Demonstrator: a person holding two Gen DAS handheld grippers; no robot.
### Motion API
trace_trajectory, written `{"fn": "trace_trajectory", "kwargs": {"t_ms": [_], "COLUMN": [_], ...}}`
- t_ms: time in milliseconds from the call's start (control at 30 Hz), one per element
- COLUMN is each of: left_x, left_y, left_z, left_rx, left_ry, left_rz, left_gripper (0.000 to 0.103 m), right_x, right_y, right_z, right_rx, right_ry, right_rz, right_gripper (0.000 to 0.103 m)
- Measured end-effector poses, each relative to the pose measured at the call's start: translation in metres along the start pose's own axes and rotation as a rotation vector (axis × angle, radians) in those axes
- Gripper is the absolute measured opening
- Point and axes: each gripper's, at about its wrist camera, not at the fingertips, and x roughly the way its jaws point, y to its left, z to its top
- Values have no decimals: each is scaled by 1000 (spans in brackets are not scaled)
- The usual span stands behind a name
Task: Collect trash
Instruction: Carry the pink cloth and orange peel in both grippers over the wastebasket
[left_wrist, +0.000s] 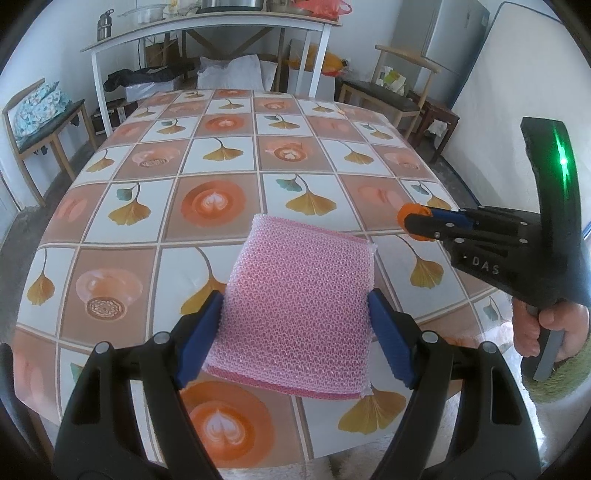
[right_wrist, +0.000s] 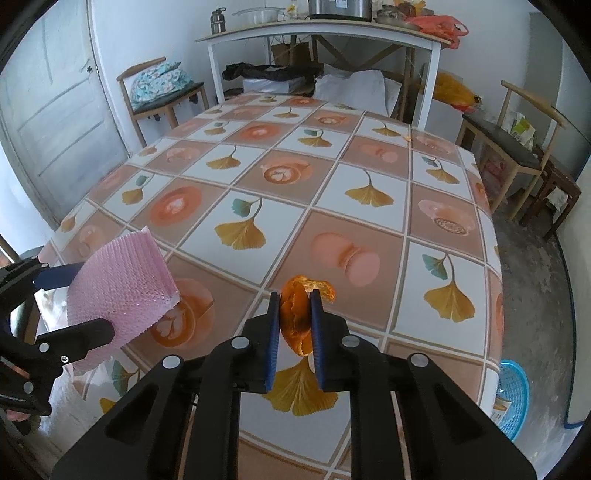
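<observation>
Your right claw (right_wrist: 294, 320) is pinched tight on an orange peel (right_wrist: 295, 314), lifted off the counter (right_wrist: 369, 177). Your left claw (left_wrist: 295, 325) is spread wide, gripping a pink scrubbing sponge (left_wrist: 295, 306) just above the counter.

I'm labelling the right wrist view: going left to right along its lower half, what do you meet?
Left gripper → pink scouring pad it holds → orange peel clamped in the right gripper → blue basket at the table's right edge.

Left gripper (left_wrist: 295, 317): black plastic arms, silver rivets, blue ribbed pads. Right gripper (right_wrist: 294, 314): same build; in left wrist view, white "DAS" lettering, green light strip above lettering, grey handle below. Sleeve (left_wrist: 565, 373) by handle, prob. olive knit.
</observation>
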Motion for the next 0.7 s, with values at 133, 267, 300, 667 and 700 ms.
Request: {"fn": "trace_trajectory", "kwargs": {"t_ms": [133,267,300,667,700], "left_x": [-3,-8,-9,-30,-30], "left_y": [-1,-6,-7,-76,-87], "left_z": [1,3,3,35,39], "left_rx": [-1,1,3,89,106], "left_ry": [-7,-15,-17,-39,-42], "left_rz": [5,9,10,-135,-156], "left_gripper": [75,75,75,75,75], "right_x": [-8,-19,-22,-124,-139], "right_y": [-1,-7,-9,-87,-102], "right_z": [0,-2,-2,-35,-44], "right_rx": [3,18,25,214,242], "right_ry": [-13,-35,-43,-219,-236], "right_rz": [2,7,8,-83,-118], "right_gripper": [16,16,16,16,16]}}
